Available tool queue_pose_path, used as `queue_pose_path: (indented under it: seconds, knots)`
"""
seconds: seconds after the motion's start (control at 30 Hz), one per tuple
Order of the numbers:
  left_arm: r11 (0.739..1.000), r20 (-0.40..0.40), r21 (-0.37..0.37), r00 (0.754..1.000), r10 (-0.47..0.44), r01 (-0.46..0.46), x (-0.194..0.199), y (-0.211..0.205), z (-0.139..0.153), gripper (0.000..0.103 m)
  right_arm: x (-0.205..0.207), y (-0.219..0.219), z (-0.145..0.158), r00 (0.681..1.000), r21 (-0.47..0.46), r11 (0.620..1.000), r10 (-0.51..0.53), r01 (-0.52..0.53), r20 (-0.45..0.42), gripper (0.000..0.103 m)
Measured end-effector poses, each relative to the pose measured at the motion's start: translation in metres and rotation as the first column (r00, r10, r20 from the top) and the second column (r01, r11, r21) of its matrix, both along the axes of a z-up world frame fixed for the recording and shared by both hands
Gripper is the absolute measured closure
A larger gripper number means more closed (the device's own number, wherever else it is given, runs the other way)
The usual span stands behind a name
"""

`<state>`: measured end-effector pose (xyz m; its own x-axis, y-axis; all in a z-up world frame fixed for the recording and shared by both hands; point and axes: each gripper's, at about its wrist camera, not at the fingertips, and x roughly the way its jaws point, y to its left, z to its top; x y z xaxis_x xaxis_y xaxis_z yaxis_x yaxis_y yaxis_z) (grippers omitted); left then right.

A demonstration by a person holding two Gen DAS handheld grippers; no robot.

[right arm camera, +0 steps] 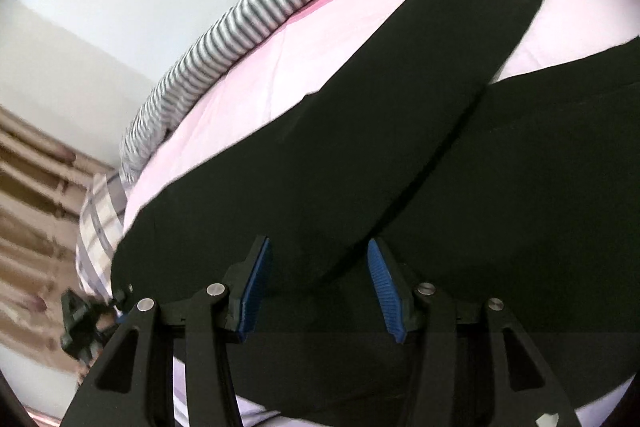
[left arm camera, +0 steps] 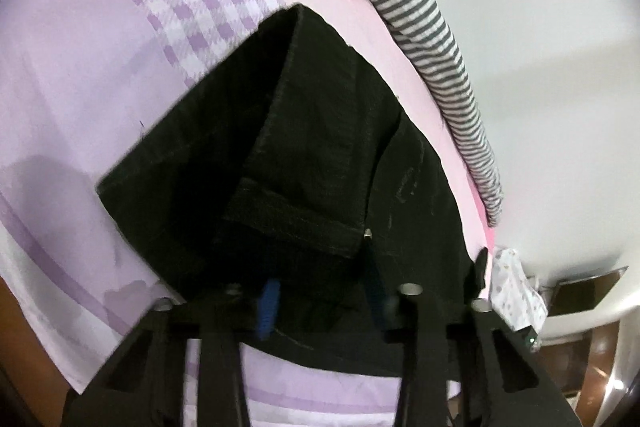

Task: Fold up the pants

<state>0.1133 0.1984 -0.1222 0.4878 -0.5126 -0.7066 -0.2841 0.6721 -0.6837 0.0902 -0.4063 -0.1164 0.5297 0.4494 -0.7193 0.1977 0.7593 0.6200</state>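
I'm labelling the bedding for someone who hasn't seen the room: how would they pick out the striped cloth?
Start from the pink and lilac bed sheet under the black denim pants. Along its far edge, against the white wall, runs a long rolled cloth. It alone carries narrow grey and white stripes; the sheet nearby shows purple checks.

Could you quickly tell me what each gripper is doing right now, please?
Left gripper: open, its fingers on either side of the black pants.
Right gripper: open, holding nothing, just above the pants.
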Motion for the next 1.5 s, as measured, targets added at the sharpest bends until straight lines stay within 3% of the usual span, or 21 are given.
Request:
queue_pose_path:
  seconds: [0.13, 0.2, 0.27, 0.53, 0.63, 0.9, 1.13, 1.5]
  knots:
    - [1.000, 0.008, 0.025, 1.000, -0.001, 0.001, 0.002, 0.007, 0.005, 0.078, 0.012, -0.016, -0.009, 0.998, 0.066, 0.996, -0.056, 0.057, -0.018, 0.069]
    - [0.999, 0.016, 0.040, 1.000, -0.006, 0.005, 0.005, 0.008, 0.009, 0.080, 0.015, -0.022, -0.008, 0.997, 0.055, 0.995, -0.081, 0.082, -0.018, 0.082]
    - [0.999, 0.023, 0.053, 1.000, -0.016, 0.015, 0.008, 0.009, 0.014, 0.080, 0.019, -0.031, -0.005, 0.995, 0.052, 0.993, -0.101, 0.102, -0.013, 0.088]
    - [0.996, 0.009, 0.079, 1.000, -0.030, 0.029, 0.015, 0.009, 0.012, 0.080, 0.033, -0.053, -0.006, 0.991, 0.034, 0.991, -0.132, 0.133, -0.020, 0.089]
    - [0.996, -0.001, 0.085, 0.999, -0.032, 0.032, 0.015, 0.009, 0.009, 0.080, 0.034, -0.057, -0.006, 0.989, 0.039, 0.989, -0.144, 0.145, -0.023, 0.094]
    - [0.979, 0.013, 0.175, 0.994, -0.108, 0.104, 0.021, 0.004, 0.019, 0.081, 0.015, -0.049, 0.045, 0.990, -0.123, 0.982, -0.141, 0.140, 0.001, 0.098]
    - [0.943, 0.001, 0.258, 0.975, -0.220, 0.213, 0.023, 0.007, 0.026, 0.081, -0.023, -0.032, 0.070, 0.994, -0.266, 0.960, -0.102, 0.091, -0.028, 0.098]
    - [0.846, -0.061, 0.422, 0.942, -0.331, 0.325, 0.007, 0.000, 0.010, 0.081, -0.082, -0.025, 0.024, 0.981, -0.234, 0.969, -0.113, 0.073, -0.159, 0.098]
